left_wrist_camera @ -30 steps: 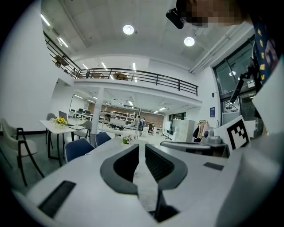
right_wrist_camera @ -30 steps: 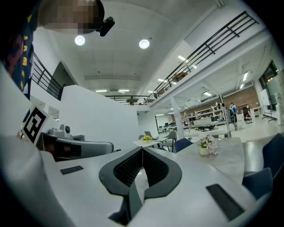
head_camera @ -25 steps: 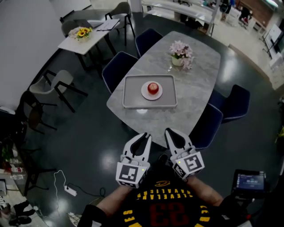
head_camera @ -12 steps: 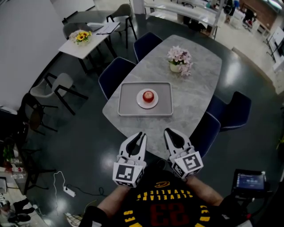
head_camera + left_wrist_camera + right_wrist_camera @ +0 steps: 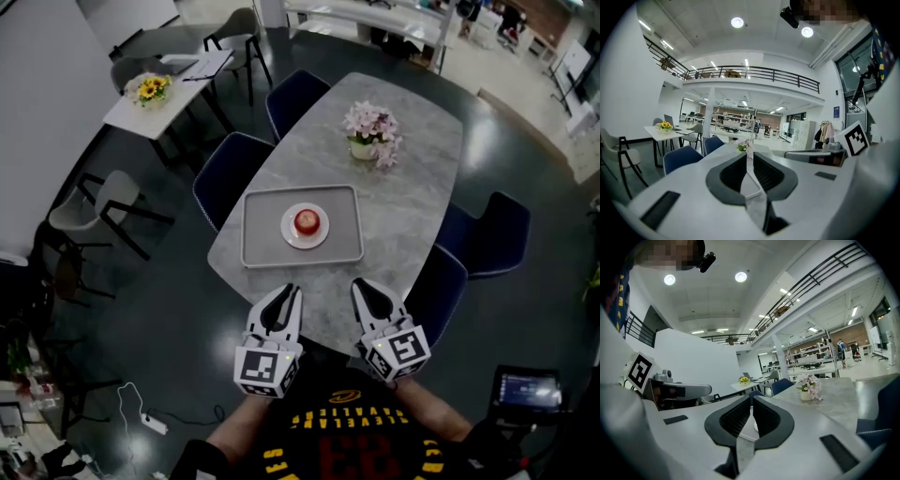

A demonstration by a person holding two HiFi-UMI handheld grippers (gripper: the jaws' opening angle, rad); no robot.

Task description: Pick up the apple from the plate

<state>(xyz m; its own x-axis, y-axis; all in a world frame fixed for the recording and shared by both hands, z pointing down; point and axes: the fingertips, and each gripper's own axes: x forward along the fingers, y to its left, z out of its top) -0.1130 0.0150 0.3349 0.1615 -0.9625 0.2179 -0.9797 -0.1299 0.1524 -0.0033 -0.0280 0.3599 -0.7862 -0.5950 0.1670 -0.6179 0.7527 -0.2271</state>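
Sitting on the plate (image 5: 290,235) inside the tray (image 5: 257,246), the apple (image 5: 307,221) is staying on the table (image 5: 417,178) in the head view, well apart from the left gripper (image 5: 292,293) and the right gripper (image 5: 362,287). In the left gripper view, its jaws are pressing together on nothing. In the right gripper view, the jaws are also meeting, empty.

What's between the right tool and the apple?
Head view: from right tool to apple, only bare tabletop, the tray's near rim and the plate's edge.
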